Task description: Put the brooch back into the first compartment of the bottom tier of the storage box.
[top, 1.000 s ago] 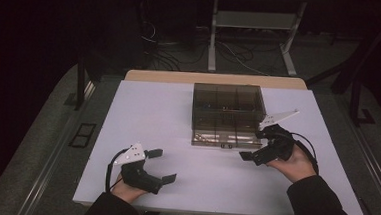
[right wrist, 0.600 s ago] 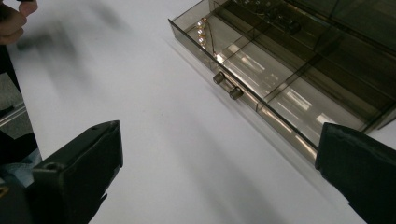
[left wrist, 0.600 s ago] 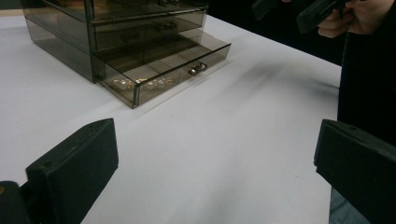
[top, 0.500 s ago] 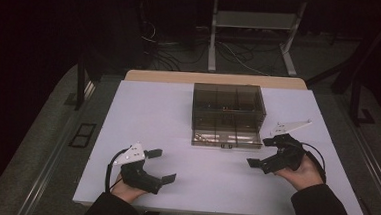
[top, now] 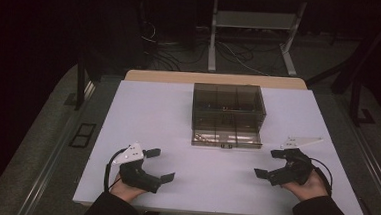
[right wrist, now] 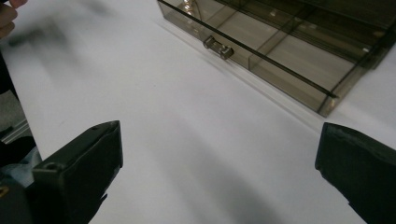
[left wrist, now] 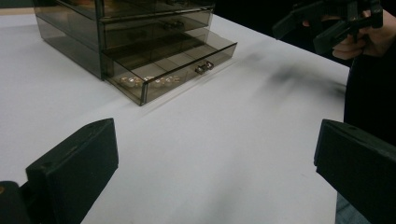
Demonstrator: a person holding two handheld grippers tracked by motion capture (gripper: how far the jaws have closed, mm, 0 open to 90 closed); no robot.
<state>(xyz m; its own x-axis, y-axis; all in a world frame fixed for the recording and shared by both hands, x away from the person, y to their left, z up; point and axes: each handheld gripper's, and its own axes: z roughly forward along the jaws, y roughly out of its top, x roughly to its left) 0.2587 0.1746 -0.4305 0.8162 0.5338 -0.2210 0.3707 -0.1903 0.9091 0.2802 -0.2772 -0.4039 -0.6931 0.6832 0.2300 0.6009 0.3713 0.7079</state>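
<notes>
Here, the high view looks down on a white bench (top: pixel 153 115) with a smoky, see-through drawer cabinet (top: pixel 227 106) at upper centre of the frame; its bottom drawer (top: pixel 226 138) is pulled out toward the person, and its long front edge runs left to right across the frame, with a small metal handle (top: pixel 226 146) at the middle of that edge.

The right tool (top: pixel 274 165) sits at lower right of the frame, below and to the right of the drawer's right corner; the left tool (top: pixel 161 164) sits at lower left, below and left of the drawer, and farther from it; so the right hand (top: pixel 308 184) is the nearer one, and the handle lies up and to the left of it; neither tool touches the cabinet.

Both tools are spread wide with nothing between the jaws. The forearms enter from the bottom edge; each hand rests low near the bench's front edge, jaws pointed inward toward the centre of the frame.

In the right gripper view the handle (right wrist: pixel 218 47) appears at top centre, with the drawer front slanting from upper left to right; in the left gripper view the drawer (left wrist: pixel 177 70) lies in the upper left, small pale items (left wrist: pixel 140 81) visible in its near compartment, and the other tool at the upper right corner.

Judging by the layout, any push on the drawer front would go straight up the frame, square to its long edge.
</notes>
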